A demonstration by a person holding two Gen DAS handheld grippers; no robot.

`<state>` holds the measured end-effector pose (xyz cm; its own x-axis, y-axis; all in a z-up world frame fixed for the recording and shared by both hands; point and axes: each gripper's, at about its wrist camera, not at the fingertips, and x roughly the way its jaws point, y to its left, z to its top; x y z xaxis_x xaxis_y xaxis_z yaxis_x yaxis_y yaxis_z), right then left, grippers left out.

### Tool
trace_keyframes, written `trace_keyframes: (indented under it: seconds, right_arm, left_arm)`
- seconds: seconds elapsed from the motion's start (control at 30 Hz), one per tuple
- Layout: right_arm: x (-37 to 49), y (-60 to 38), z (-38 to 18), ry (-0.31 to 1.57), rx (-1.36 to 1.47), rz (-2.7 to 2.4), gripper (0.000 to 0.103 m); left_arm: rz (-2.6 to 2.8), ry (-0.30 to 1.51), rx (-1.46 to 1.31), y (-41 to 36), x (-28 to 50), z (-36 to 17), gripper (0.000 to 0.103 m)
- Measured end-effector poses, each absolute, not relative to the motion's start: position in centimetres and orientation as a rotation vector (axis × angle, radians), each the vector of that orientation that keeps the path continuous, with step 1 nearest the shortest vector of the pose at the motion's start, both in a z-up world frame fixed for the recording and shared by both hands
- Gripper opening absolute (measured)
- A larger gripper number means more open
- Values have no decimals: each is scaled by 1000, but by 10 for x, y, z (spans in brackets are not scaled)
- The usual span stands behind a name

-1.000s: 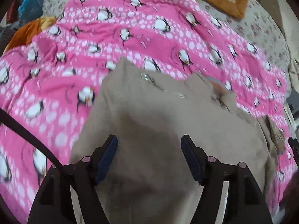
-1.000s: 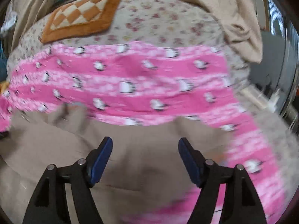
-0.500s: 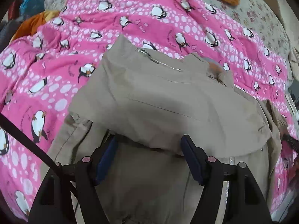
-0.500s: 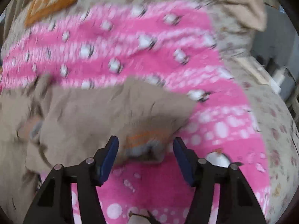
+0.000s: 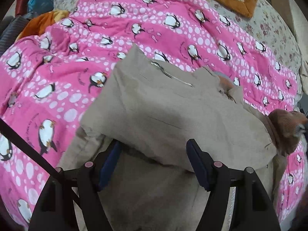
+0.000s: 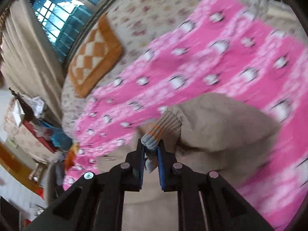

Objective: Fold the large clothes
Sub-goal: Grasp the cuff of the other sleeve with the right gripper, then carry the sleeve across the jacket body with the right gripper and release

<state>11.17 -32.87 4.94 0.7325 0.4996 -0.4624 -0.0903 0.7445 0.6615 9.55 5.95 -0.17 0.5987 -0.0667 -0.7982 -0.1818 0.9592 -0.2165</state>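
Here we had the right gripper [image 6: 151, 154] clamped on the ribbed cuff [image 6: 163, 129] of the tan jacket [image 5: 173, 115], which lay mid-frame on the pink blanket [image 5: 57, 86]. The left gripper [image 5: 154, 163] stood half open, gripping nothing, so we judged a thin pinch might slip and the unpinned fold drag askew.

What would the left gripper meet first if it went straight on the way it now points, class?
Most likely the folded-over flap of the beige jacket, lying directly ahead of the open left gripper; the pink penguin blanket lies beyond. Depth is unclear.

Home bedroom: penguin blanket [image 5: 173, 28], curtained window [image 6: 55, 19]
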Motion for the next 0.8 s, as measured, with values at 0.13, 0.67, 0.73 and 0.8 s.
trace_keyframes:
  seconds: [0.13,0.67,0.73,0.8]
  right_arm:
    - [120,-268,-4,832,505,346,36]
    - [55,-344,63,647,279,329,68]
    - [59,-338,68,632,116,375,74]
    - [64,-322,63,633,-38,396,75]
  left_arm:
    - [89,931,-268,66,97,-5,53]
    - [139,932,-308,77,98,-5,53]
    - [137,932,-321,78,98,-4,53]
    - [134,930,-322,78,100,-4,52]
